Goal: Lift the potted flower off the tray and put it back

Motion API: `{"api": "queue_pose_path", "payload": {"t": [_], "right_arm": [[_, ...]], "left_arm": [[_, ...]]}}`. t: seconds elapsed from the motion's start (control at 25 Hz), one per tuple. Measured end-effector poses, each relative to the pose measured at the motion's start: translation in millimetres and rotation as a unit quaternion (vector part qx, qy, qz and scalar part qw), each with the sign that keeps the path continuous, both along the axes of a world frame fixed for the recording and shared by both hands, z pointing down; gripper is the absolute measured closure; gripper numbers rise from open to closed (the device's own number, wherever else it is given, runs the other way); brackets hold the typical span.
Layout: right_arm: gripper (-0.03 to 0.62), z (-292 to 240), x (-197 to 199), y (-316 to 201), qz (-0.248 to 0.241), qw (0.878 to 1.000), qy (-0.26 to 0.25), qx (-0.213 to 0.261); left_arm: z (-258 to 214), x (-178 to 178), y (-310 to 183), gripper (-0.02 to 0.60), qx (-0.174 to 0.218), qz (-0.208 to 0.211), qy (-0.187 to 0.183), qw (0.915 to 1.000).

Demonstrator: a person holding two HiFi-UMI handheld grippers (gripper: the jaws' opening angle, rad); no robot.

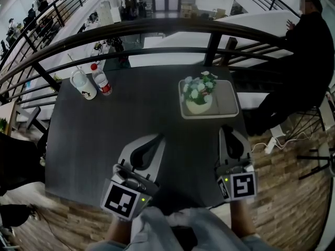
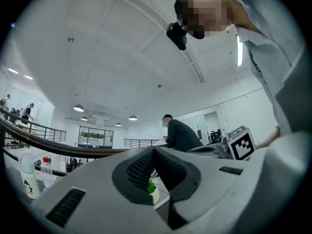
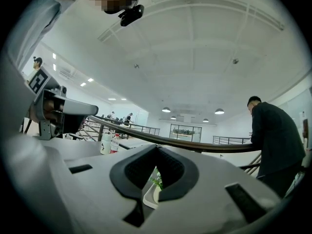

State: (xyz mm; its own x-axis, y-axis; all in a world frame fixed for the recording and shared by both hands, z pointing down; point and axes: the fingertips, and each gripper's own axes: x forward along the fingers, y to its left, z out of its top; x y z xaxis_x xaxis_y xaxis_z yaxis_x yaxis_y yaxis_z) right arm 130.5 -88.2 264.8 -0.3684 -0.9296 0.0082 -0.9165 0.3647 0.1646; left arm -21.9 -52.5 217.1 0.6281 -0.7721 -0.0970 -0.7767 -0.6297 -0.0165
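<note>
Left hand-held gripper (image 1: pixel 159 137) and right hand-held gripper (image 1: pixel 225 128) both clenched empty; potted flower (image 1: pixel 199 94) sits on tray (image 1: pixel 226 101) ahead, apart from both.

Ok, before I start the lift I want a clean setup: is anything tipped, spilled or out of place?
Nothing stands out. The potted flower stands upright on the tray. The cup and bottle are upright at the far left of the table, and no spill shows.
</note>
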Motion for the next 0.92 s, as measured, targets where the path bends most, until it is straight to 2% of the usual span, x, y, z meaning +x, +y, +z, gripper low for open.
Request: {"api": "queue_pose_path", "payload": {"t": [0.6,0.92], "right_arm": [[0.591,7,-4,2,0.0,1.0,0.0,-0.01],[0.591,12,-13,2,-0.008,0.999,0.031,-0.009]], "left_arm": [[1,3,3,0.583,-0.003,0.014,-0.001,0.9999],[5,-1,2,0.583,-0.006,0.013,0.002,0.9999]]}}
